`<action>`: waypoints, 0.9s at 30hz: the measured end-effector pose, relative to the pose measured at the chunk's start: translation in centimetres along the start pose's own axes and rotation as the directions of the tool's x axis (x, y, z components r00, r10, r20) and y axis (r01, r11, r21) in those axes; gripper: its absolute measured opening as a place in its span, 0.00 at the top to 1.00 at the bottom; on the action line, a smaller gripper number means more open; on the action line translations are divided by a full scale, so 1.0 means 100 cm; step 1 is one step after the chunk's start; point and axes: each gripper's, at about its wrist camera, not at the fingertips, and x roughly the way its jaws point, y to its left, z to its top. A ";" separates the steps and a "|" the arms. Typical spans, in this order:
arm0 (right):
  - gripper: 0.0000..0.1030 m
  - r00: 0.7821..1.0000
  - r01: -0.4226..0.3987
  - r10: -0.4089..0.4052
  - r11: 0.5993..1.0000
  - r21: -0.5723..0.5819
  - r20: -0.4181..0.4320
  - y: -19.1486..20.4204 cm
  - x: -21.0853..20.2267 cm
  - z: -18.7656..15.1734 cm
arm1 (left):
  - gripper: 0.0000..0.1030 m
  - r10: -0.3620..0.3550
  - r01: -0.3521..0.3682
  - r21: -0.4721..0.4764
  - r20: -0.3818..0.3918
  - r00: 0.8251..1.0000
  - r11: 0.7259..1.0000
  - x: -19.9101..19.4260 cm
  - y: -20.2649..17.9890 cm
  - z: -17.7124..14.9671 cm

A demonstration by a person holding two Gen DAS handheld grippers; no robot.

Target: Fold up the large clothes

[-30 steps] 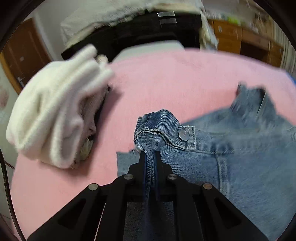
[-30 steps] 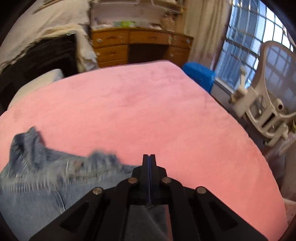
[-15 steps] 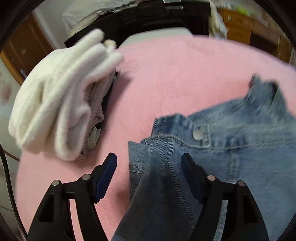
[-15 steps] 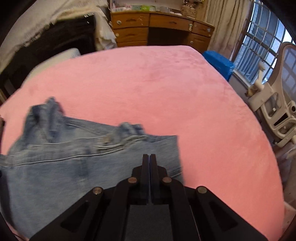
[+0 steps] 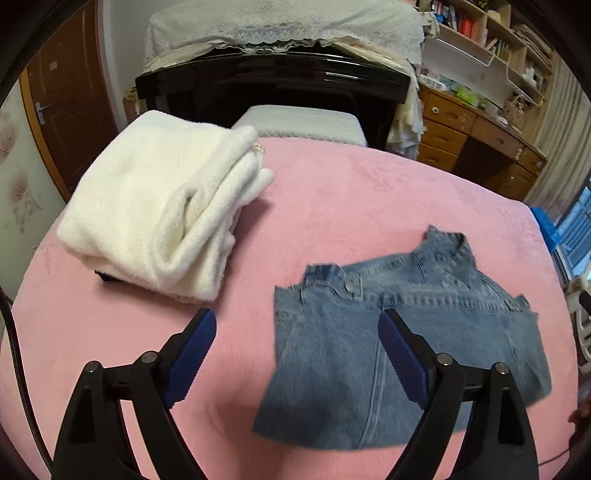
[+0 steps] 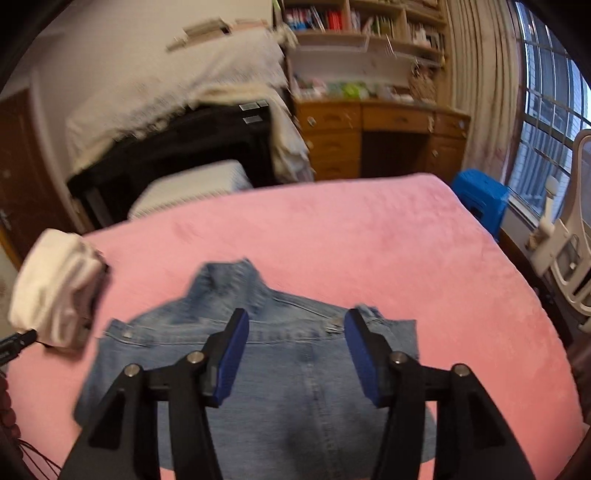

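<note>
1. Your left gripper [image 5: 297,332]: black frame, blue-padded fingers [image 5: 192,350] set wide apart and opening further. Nothing lay between them; they hung above the pink blanket [image 5: 351,206], clear of the cloth.

2. Your right gripper [image 6: 293,336]: same make, fingers [image 6: 231,354] partly spread and widening. Nothing was gripped; the denim showed below the gap, untouched by the pads.

3. Denim jacket [image 5: 406,354]: blue, folded into a rough rectangle, lying flat on the pink blanket. Collar [image 5: 448,243] pointed toward the far side of the bed; a metal button [image 5: 348,285] showed near the left shoulder. In the right wrist view the jacket [image 6: 277,387] sat directly below your right gripper; in the left wrist view it lay mostly to the right of the left fingers. Edges were blurred.

4. White fleece garment [image 5: 162,218]: folded, thick, resting on the blanket to the left of the jacket, apart from it. Something dark showed under its near edge; you could not tell what.

5. Pink blanket: covered the bed, largely bare beyond the jacket.

6. White pillow [image 5: 299,123]: at the head of the bed, against a dark headboard [image 5: 273,77].

7. Wooden drawer unit [image 6: 384,136], bookshelves [image 6: 354,22], blue stool [image 6: 480,195], window [image 6: 554,99]: farthest back, right side.
</note>
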 end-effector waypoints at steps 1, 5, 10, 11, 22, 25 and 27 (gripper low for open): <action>0.46 1.000 -0.009 0.009 1.000 0.001 0.004 0.002 -0.002 -0.004 | 0.13 -0.010 0.010 0.001 0.001 1.000 1.000 -0.006 0.000 -0.006; 0.46 0.999 -0.029 0.029 1.000 -0.004 0.033 0.011 -0.005 -0.028 | 0.13 -0.063 0.062 -0.030 -0.048 0.997 0.998 -0.003 0.006 -0.036; 0.47 1.000 0.000 0.000 1.000 0.022 -0.021 0.019 0.003 -0.062 | 0.13 -0.106 0.093 -0.136 -0.092 0.990 0.986 0.018 0.018 -0.081; 0.47 1.000 0.004 -0.003 0.999 0.036 -0.028 0.021 0.005 -0.070 | 0.13 -0.120 0.100 -0.168 -0.113 0.986 0.981 0.025 0.020 -0.094; 0.64 0.988 0.003 -0.005 1.000 -0.014 -0.157 0.058 0.041 -0.118 | 0.13 -0.299 0.199 -0.469 -0.148 0.943 0.861 0.103 0.047 -0.161; 0.68 0.983 0.009 -0.021 0.998 -0.067 -0.182 0.070 0.048 -0.125 | 0.14 -0.328 0.204 -0.522 -0.156 0.932 0.828 0.132 0.049 -0.168; 0.70 0.980 0.008 -0.024 0.997 -0.082 -0.199 0.073 0.051 -0.127 | 0.14 -0.321 0.196 -0.526 -0.157 0.934 0.828 0.144 0.048 -0.168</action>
